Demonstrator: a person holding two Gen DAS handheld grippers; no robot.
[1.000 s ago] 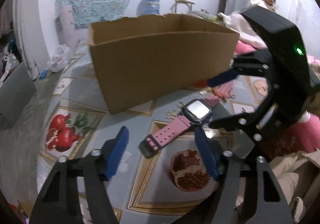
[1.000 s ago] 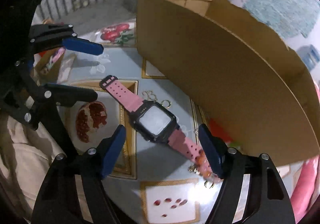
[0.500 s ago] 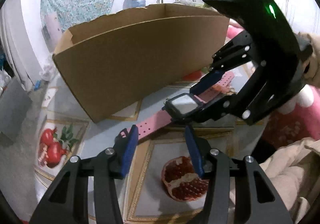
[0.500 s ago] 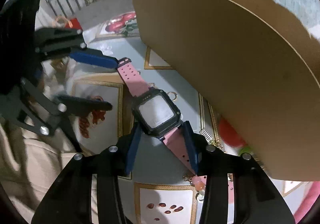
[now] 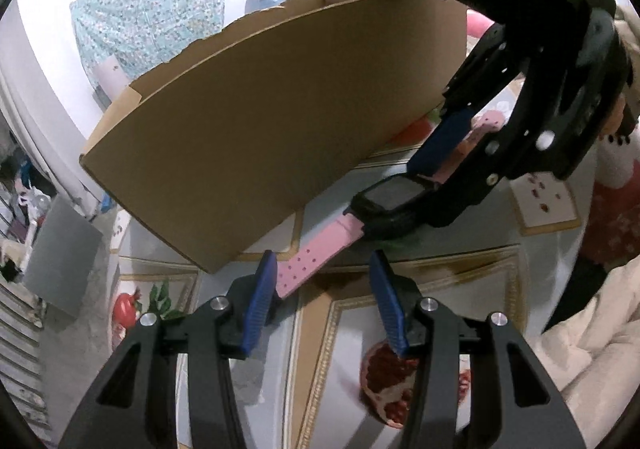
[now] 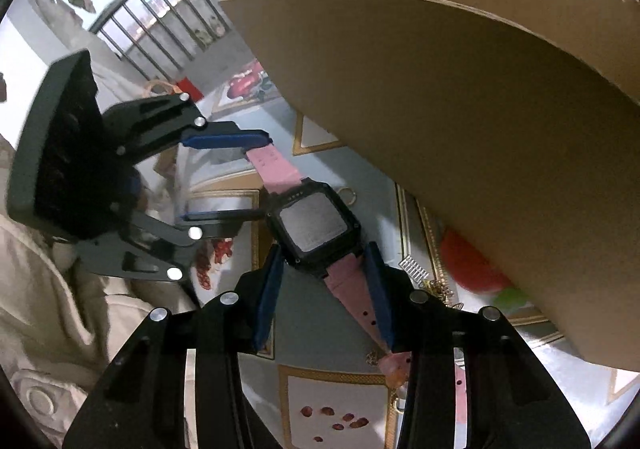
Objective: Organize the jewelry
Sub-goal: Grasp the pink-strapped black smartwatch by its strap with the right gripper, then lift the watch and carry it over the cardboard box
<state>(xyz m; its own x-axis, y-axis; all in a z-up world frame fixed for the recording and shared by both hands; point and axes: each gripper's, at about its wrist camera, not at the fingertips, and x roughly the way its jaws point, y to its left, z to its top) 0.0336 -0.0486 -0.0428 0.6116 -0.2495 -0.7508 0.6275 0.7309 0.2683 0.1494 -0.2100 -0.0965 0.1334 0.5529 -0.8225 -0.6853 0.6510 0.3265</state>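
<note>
I'm holding the pink watch just off the table beside the box, right gripper pinching near strap, left gripper half-closed w/ far strap barely touching one pad, so it's risking twisting free.

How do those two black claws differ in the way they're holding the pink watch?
The right gripper straddles the strap beside the watch face; the left gripper takes the holed strap tip. Right's fingers hug the strap; left's stand wider than it. Both have black arms, blue pads, and just closed in.
</note>
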